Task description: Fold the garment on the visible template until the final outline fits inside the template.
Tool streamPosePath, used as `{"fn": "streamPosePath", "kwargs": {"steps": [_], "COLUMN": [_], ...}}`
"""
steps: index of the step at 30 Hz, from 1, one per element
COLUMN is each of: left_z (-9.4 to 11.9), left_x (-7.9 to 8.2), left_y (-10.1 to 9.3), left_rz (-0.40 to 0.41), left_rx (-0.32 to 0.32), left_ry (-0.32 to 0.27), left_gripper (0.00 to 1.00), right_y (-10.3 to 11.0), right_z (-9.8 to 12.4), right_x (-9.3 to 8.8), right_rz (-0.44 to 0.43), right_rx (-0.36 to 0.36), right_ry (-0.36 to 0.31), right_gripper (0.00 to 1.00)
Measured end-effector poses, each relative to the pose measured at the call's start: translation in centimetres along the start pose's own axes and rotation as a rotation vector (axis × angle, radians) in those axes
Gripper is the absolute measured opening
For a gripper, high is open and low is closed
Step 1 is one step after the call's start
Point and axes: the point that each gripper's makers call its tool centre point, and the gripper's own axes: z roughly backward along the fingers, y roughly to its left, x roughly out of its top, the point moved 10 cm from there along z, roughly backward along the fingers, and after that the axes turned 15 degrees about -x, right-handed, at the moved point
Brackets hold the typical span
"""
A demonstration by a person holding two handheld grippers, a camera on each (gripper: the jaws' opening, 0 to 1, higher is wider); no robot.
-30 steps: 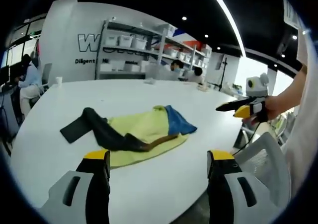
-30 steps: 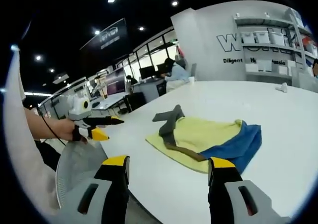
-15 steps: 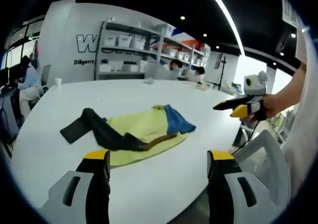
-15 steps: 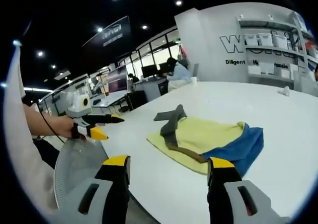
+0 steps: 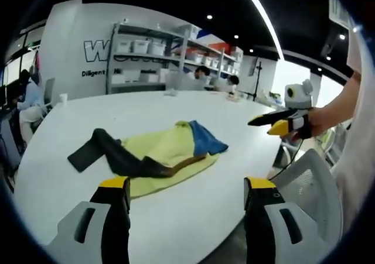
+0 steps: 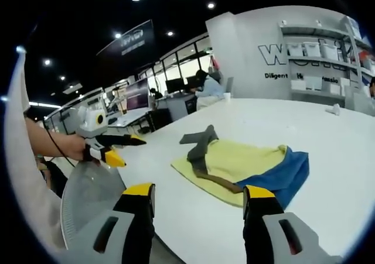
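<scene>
A dark garment (image 5: 120, 157) lies stretched over the left part of a yellow sheet (image 5: 167, 150) on the white table (image 5: 193, 217), one end trailing off onto the tabletop. A blue cloth (image 5: 204, 137) lies folded at the sheet's far right end. My left gripper (image 5: 187, 185) hovers open over the near table edge, short of the sheet. My right gripper (image 5: 274, 122) hangs in a hand off the table's right side. From the right gripper view, the dark garment (image 6: 199, 148), yellow sheet (image 6: 243, 160) and blue cloth (image 6: 284, 171) lie ahead of my open right gripper (image 6: 197, 191). My left gripper (image 6: 114, 148) is held at the left.
A mesh chair back (image 5: 310, 191) stands against the near table edge between the two hands, also the chair (image 6: 88, 196). A white cup (image 5: 62, 98) sits at the far side of the table. Shelves with boxes (image 5: 152, 53) line the back wall. People sit at desks (image 6: 208, 85) behind.
Both views have drifted slightly with the hands. The garment, sheet and blue cloth lie as before, and both grippers stay open above the table edge.
</scene>
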Motion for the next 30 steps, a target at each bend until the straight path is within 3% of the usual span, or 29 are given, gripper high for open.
{"fn": "streamPosePath", "kwargs": {"steps": [30], "left_z": [-1.6], "left_x": [0.3], "left_y": [0.9], "left_rz": [-0.035], "left_rx": [-0.058], "left_ry": [0.046], "left_gripper": [0.75], "right_y": [-0.3], "right_z": [-1.3], "right_x": [-0.1], "right_rz": [-0.009], "right_rx": [-0.002], "right_ry": [0.007], "right_gripper": [0.59]}}
